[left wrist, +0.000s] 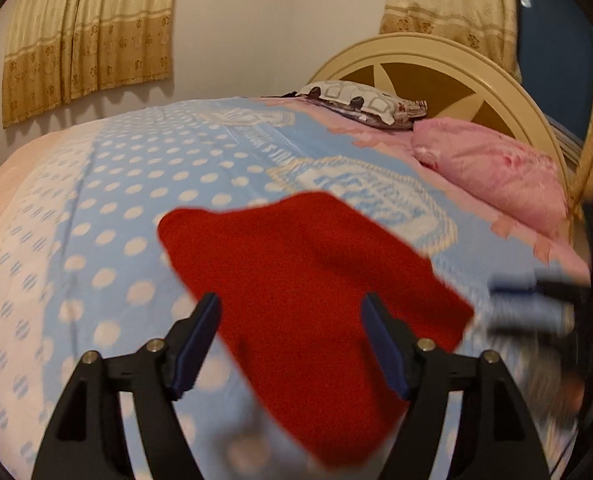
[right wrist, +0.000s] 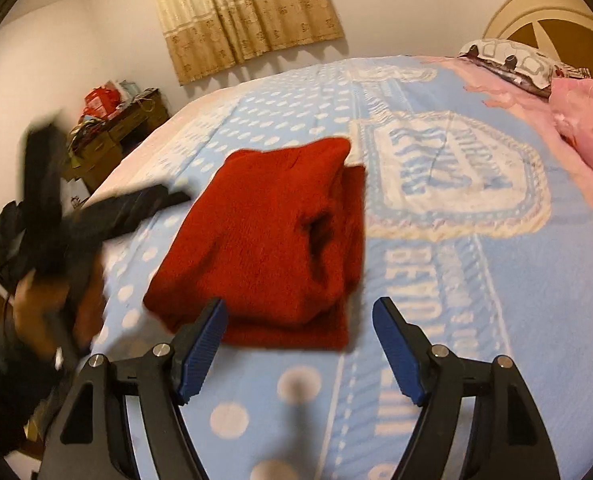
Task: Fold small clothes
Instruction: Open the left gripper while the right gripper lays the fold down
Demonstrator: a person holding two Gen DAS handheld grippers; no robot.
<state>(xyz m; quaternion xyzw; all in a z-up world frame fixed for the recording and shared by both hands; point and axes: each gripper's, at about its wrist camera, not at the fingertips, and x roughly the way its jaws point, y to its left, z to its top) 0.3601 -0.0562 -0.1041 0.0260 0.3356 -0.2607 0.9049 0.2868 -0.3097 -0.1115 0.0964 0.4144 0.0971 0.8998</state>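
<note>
Tool jaws gape wide on both sides, gripping nothing: left tool (left wrist: 292, 340) and right tool (right wrist: 300, 344) each hang above the bed (right wrist: 496, 280). Folded red garment (right wrist: 272, 248) lies on the blue spotted blanket (left wrist: 136, 208), just beyond both tools' open fingers.

Folded garment on the bed, between and ahead of both tools

The folded garment (right wrist: 272, 240) lies on the bed (right wrist: 476, 280), just ahead of the right tool (right wrist: 298, 316) and slightly to its left; the left tool (left wrist: 292, 312) hangs over its near part. Beyond it, at the headboard (left wrist: 436, 64), two pillows (left wrist: 492, 172) lie side by side. A cluttered cabinet (right wrist: 112, 132) stands off the bed, far left of the right tool.
</note>
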